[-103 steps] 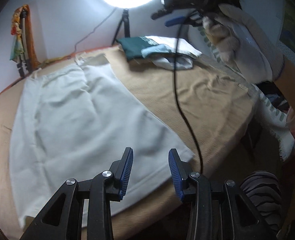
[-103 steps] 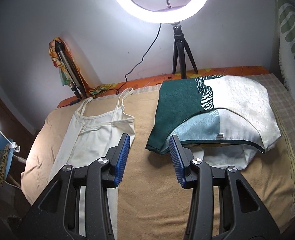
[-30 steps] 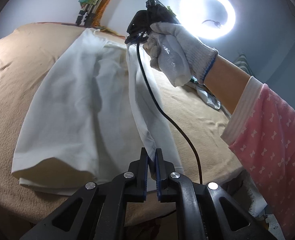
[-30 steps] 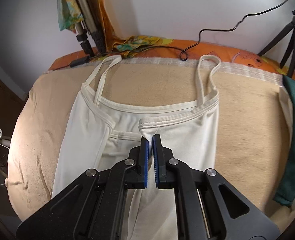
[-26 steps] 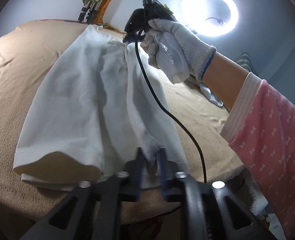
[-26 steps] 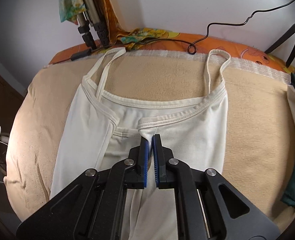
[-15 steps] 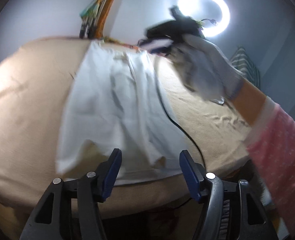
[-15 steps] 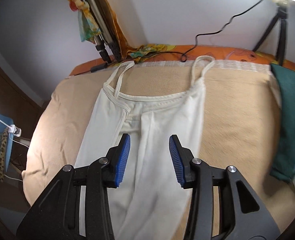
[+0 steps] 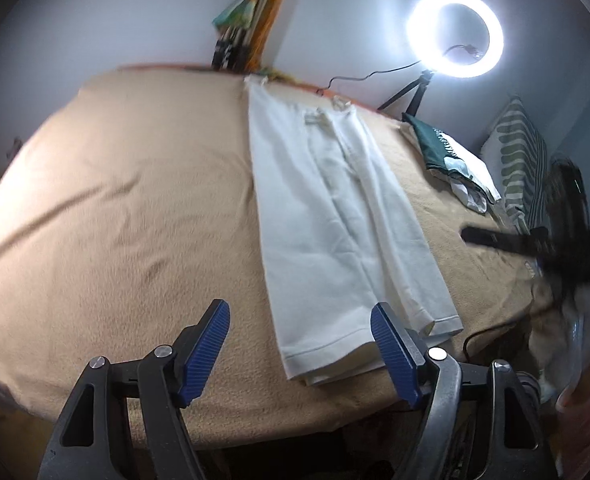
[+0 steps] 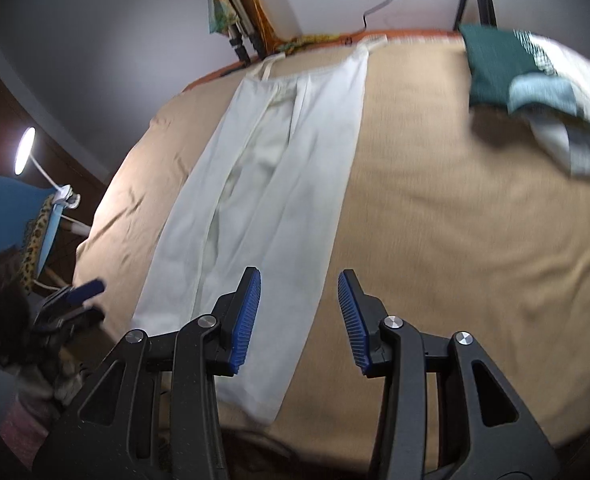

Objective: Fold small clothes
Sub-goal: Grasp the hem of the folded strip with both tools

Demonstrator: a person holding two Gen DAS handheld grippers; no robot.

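White camisole (image 9: 343,216) lies flat on the tan bed (image 9: 127,208), both long sides folded in to the middle, straps toward the wall, hem at the near edge. It's a narrow strip; judging by that, the end-to-end fold is next.

Risks from here:
- The overlapped flaps are only lying loose. If I pinch just the top layer at the hem, the flap will likely peel open when lifted. Need all layers in the bite.
- Hem sits right at the bed edge, so a drag toward me could pull it off.
- Bed cover is soft and wrinkled. A low approach could catch the cover along with the fabric.
- Uneven grabs by the two claws would skew the fold.

Pose:
- Left claw (image 9: 299,350) wide open, holding nothing, above the near edge, with the hem corner showing between its jaws from its own camera.
- Right claw (image 10: 299,322) also wide open and empty, over the strip's right edge near the hem, aimed along the bed toward the straps.
- Folded green-and-white clothes (image 10: 535,68) sit well apart at the far right.
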